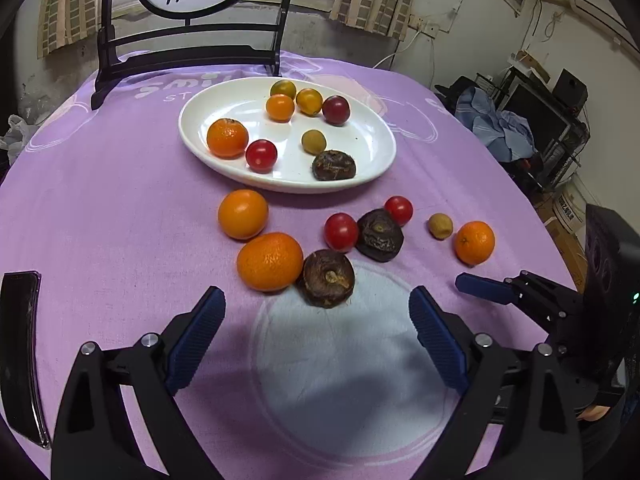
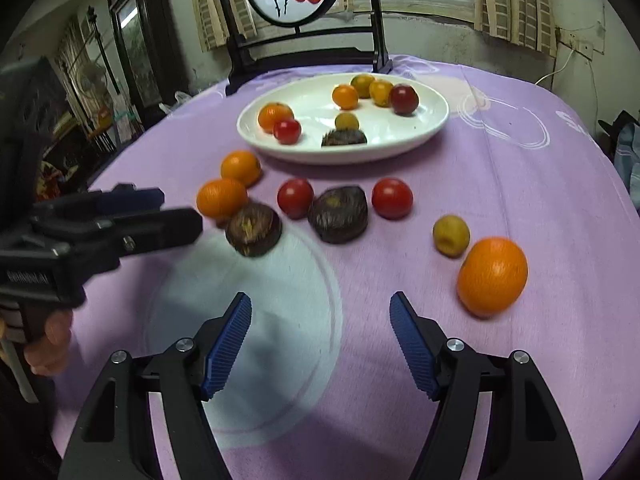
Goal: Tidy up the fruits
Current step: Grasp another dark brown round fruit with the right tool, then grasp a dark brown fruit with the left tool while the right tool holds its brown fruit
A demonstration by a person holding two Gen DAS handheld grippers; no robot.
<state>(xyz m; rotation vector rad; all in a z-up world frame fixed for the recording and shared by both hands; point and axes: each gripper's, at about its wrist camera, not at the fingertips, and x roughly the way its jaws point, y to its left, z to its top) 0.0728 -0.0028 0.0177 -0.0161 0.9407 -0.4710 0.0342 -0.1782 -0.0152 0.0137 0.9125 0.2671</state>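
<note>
Plate: holds eight fruits, our collection point. Cloth: eight more loose fruits between plate and us, awaiting transfer. Left gripper, right gripper: both wide, empty, ready to pick.

dark fruit half hidden behind plate rim, phone cut off

A matt purple cloth covers the table under a glossy white glazed plate, smooth shiny tomatoes, dimpled oranges, wrinkled dull dark fruits and ribbed blue pads on matt black plastic.
</note>
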